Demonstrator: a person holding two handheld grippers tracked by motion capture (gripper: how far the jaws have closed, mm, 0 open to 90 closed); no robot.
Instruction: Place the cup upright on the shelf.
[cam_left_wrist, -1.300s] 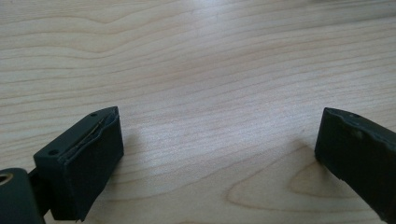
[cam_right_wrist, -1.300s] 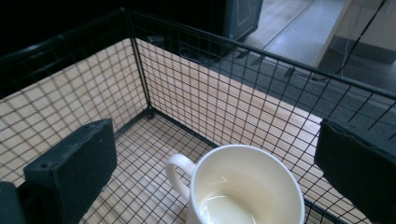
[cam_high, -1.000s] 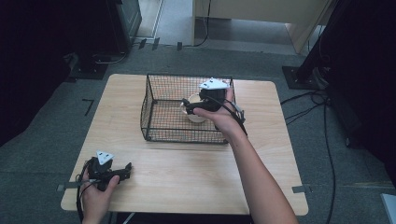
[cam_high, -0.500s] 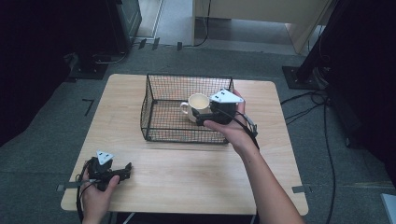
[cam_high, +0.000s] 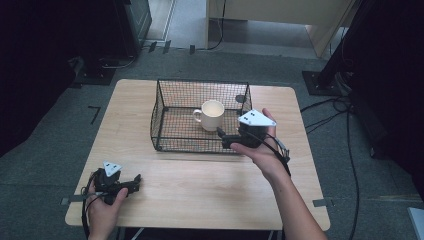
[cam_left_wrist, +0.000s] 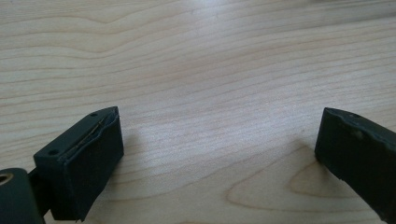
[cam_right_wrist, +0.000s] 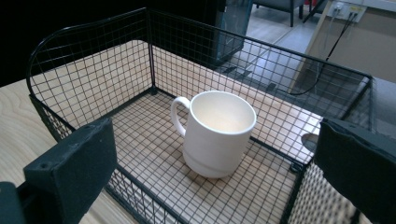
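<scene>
Since the mug (cam_high: 212, 115) sits upright mid-basket (cam_high: 165, 146), lift the empty, wide-open right claw (cam_high: 221, 136) clear toward 6 o'clock, avoiding the wire rim.

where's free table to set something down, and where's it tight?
Bare wood: the strip of table left of the wire basket, and the wide front band between the left gripper and the right forearm. Inside the basket, the floor left of the white mug is open. Tight: the basket's right front corner, where the right gripper sits at the rim.
</scene>
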